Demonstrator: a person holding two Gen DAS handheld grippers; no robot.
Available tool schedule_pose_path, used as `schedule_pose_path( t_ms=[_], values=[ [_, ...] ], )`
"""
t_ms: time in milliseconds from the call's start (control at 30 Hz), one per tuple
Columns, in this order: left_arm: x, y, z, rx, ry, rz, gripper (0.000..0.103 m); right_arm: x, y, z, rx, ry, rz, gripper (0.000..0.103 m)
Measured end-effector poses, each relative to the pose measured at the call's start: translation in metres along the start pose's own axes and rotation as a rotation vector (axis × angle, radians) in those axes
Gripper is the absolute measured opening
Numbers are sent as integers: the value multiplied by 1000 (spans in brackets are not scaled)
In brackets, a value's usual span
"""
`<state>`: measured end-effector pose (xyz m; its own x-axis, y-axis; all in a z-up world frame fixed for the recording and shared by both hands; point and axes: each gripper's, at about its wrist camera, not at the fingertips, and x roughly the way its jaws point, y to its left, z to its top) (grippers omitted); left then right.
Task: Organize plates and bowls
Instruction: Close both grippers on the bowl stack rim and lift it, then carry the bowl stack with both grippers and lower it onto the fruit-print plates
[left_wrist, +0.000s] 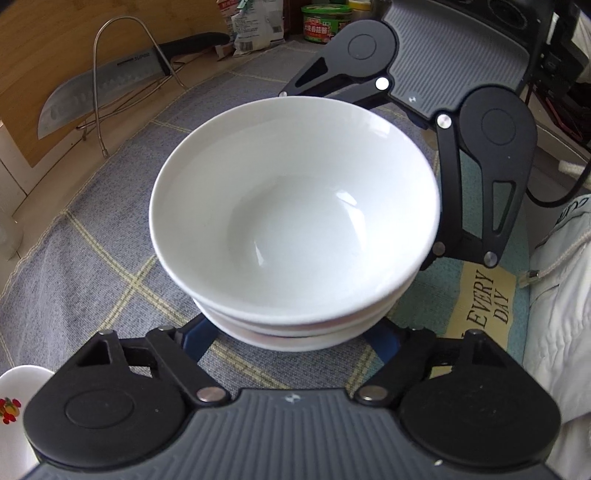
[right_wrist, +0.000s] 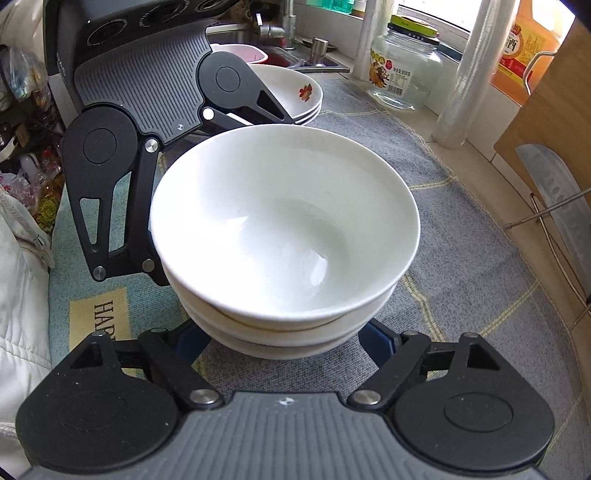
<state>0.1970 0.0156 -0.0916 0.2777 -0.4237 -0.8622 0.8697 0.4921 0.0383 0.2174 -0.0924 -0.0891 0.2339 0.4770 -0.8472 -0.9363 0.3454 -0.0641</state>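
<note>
**A:** What do you see, left to right?

**B:** From my left wrist camera: a fruit-printed plate (left_wrist: 14, 406) at the bottom-left corner, then a knife (left_wrist: 103, 85) leaning in a wire rack (left_wrist: 98, 74) against a wooden board (left_wrist: 55, 37). Dead centre is the stack of white bowls (left_wrist: 295, 206), sitting on the grey checked cloth (left_wrist: 110, 240). A green-lidded tub (left_wrist: 325, 24) stands behind them.

**A:** How many bowls, and what's in them?

**B:** Three, nested. The top one is empty; the two beneath show only their rims.

**A:** And your grippers?

**B:** My left gripper (left_wrist: 290, 338) has its jaws spread wide apart, one blue finger (left_wrist: 199, 336) on each side of the lowest bowl. My right gripper (right_wrist: 284, 341) is the same from the opposite side, spread wide around the stack's base. The bowls hide all the tips, so I can't tell whether any finger touches the china.

**A:** What does the right camera show beyond the bowls?

**B:** A stack of three fruit-printed plates (right_wrist: 299, 92) sits behind my left gripper. Further right are one clear glass jar (right_wrist: 402, 70) with a lid and nothing visible inside, then one roll of cling film (right_wrist: 465, 74) standing upright. After that comes one orange bottle (right_wrist: 524, 48), and the knife again at the right edge.
</note>
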Motion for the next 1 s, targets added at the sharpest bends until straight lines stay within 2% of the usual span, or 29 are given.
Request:
schedule_pose_path(
  t_ms=[300, 333, 1000],
  values=[
    [-5, 6, 0, 25, -33, -31, 82, 1, 1, 4, -32, 11, 19, 84],
    [-6, 7, 1, 26, -41, -38, 80, 1, 1, 3, -32, 11, 19, 84],
    [-5, 6, 3, 59, -31, -55, 81, -2, 1, 4, -19, 23, 3, 83]
  ],
)
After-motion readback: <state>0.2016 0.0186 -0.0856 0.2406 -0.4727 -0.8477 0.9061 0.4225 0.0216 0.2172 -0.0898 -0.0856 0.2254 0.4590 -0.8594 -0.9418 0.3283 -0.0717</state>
